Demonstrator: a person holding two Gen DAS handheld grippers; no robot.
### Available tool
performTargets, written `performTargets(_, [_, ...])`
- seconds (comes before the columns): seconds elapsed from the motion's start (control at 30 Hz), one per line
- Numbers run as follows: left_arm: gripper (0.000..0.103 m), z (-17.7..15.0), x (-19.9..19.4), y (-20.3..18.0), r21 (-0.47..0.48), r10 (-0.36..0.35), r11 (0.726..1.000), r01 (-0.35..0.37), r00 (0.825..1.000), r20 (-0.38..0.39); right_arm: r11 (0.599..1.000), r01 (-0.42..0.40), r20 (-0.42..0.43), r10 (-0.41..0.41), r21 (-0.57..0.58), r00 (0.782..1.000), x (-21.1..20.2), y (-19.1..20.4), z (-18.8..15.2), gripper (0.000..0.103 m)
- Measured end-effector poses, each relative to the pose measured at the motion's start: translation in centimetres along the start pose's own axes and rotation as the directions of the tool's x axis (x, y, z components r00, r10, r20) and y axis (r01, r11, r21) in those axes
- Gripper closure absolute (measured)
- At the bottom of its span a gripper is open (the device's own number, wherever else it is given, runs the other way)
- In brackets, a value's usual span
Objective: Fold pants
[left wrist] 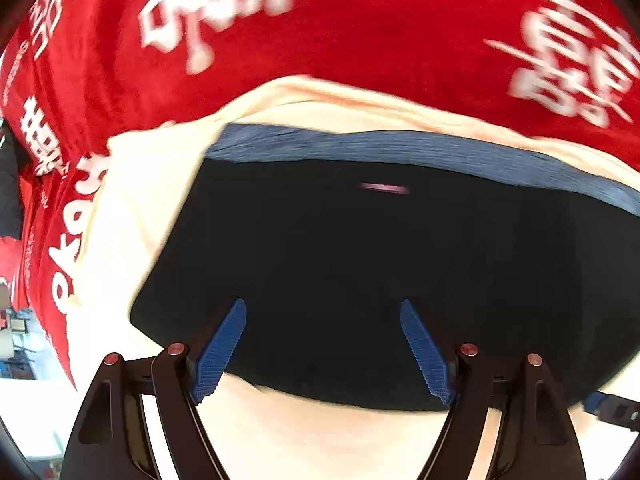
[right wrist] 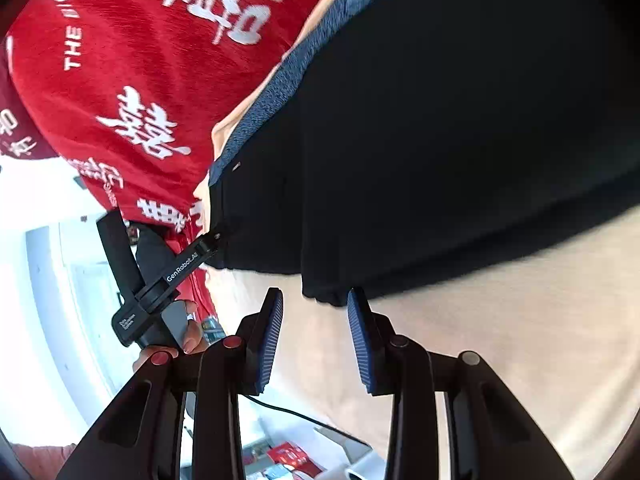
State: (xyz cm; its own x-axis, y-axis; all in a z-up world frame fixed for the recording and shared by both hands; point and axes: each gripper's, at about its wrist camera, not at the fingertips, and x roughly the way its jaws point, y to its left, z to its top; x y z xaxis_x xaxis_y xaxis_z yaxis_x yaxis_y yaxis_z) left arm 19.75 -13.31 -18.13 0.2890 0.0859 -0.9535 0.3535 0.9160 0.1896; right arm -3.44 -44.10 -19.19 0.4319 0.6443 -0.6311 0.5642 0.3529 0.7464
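The black pants (left wrist: 360, 260) lie folded flat on a cream cloth (left wrist: 140, 220), with their blue waistband (left wrist: 400, 148) along the far edge. My left gripper (left wrist: 323, 306) hovers open over the pants' near edge, and nothing is between its blue pads. In the right wrist view the pants (right wrist: 440, 140) fill the upper right, the waistband (right wrist: 280, 92) running up their left side. My right gripper (right wrist: 315, 294) is partly open over the cream cloth (right wrist: 480, 320). A corner of the pants lies just past its tips, unpinched. The left gripper (right wrist: 208, 246) reaches the pants' left edge.
A red cloth (left wrist: 360, 40) with white characters lies under the cream one and drapes off the left side (right wrist: 140, 60). A hand (right wrist: 192, 340) holds the left gripper's handle. A black cable (right wrist: 288, 410) and small boxes (right wrist: 288, 456) lie below the surface's edge.
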Motion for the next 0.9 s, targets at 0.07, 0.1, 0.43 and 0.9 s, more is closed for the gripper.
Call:
performTargets(0.07, [0.022, 0.2, 1.3, 1.5, -0.02, -0.032, 0.999, 0.032, 0.999, 0.006, 1.0, -0.01, 0.006, 0.01, 0.023, 1.0, 1.0, -0.2, -0.1, 0.066])
performTargets(0.1, [0.021, 0.2, 1.8, 2.0, -0.023, -0.059, 0.998, 0.059, 0.998, 0.014, 0.999, -0.019, 0.015, 0.019, 0.037, 1.0, 1.4, -0.4, 0.0, 0.066])
performTargets(0.43, [0.018, -0.7, 2.2, 4.1, 0.094, -0.13, 0.988, 0.125, 0.991, 0.04, 0.985, 0.155, 0.054, -0.152, -0.072, 0.987, -0.1, 2.1, -2.1, 0.097])
performTargets(0.9, [0.018, -2.5, -2.9, -6.6, 0.169, -0.276, 0.948, 0.27, 0.961, 0.011, 0.98, 0.19, 0.173, -0.196, 0.051, 0.965, -8.2, -1.8, -1.8, 0.063])
